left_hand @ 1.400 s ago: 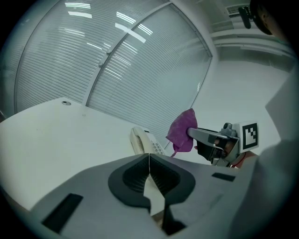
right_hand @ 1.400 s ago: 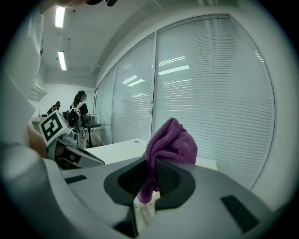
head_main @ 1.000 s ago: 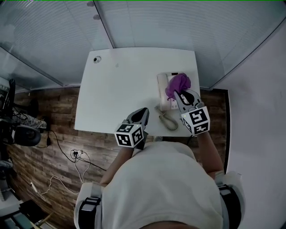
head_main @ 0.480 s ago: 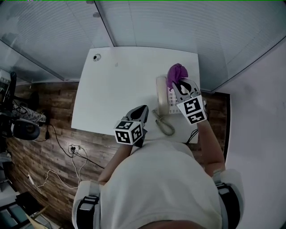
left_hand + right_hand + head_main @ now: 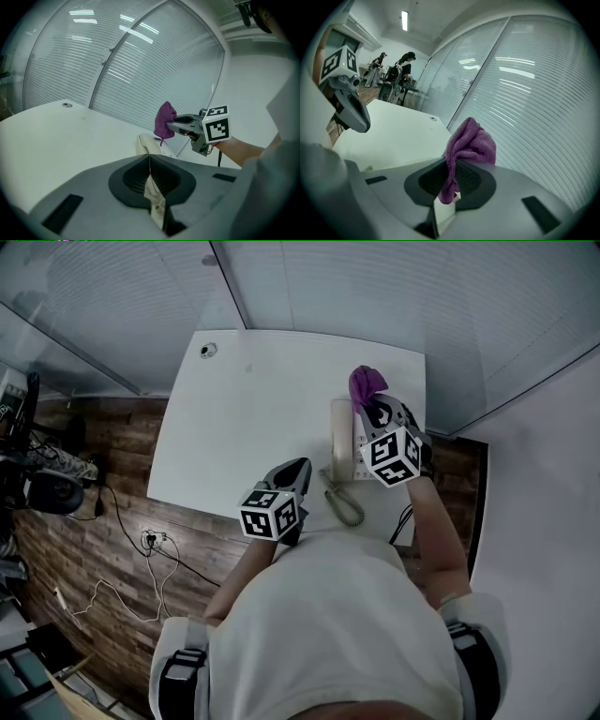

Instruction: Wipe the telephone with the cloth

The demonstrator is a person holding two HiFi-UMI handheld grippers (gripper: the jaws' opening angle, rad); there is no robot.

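The telephone lies on the right part of the white surface, close to its near edge and not far from its right edge. Its long axis runs from the near edge toward the far edge, and the handset lies along its left side. The cord curls off its near end. The right gripper has its jaws clamped on the purple cloth, which hangs over the far end of the telephone; I cannot tell if it touches. The left gripper is at the near edge, left of the telephone, with its jaws together and nothing between them. Left of the telephone the surface stretches wide to a small hole at the far left corner. A glass wall stands just behind the far edge.
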